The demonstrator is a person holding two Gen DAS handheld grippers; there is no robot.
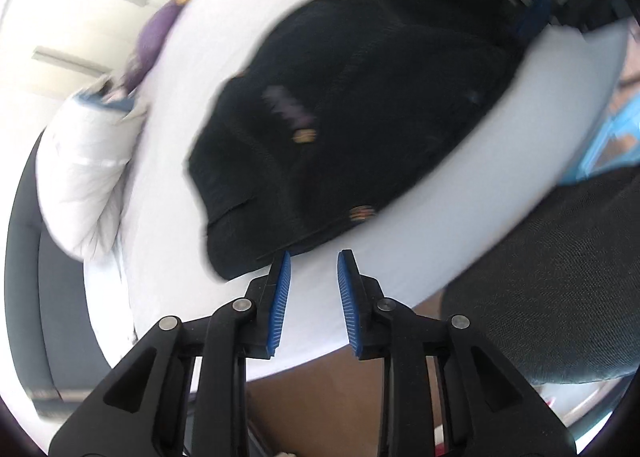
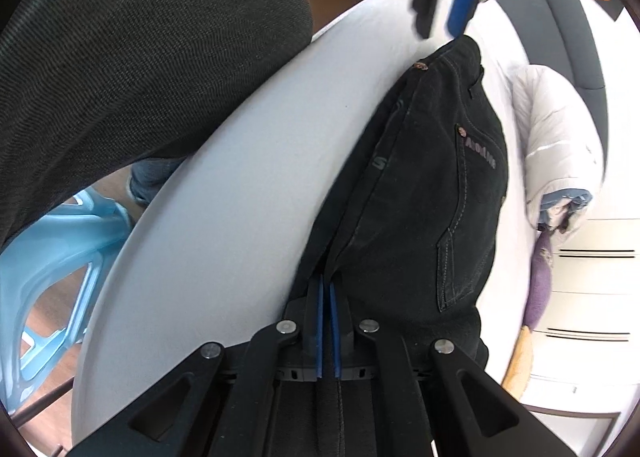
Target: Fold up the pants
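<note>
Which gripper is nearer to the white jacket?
Left. The left gripper hangs open at the pants end that lies beside the white jacket. The right gripper is shut on the pants at the other end, farther from it.

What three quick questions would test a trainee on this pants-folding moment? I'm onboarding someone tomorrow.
1. True or false: the left tongs are clamped on the black denim pants.
2. Which tongs pinch the pants' fabric? A left, B right
3. Fill in: beyond the pants on the white round table lies a white puffy ____.

Key: 1 false, they stand open with nothing between; 2 B; 3 jacket.
</note>
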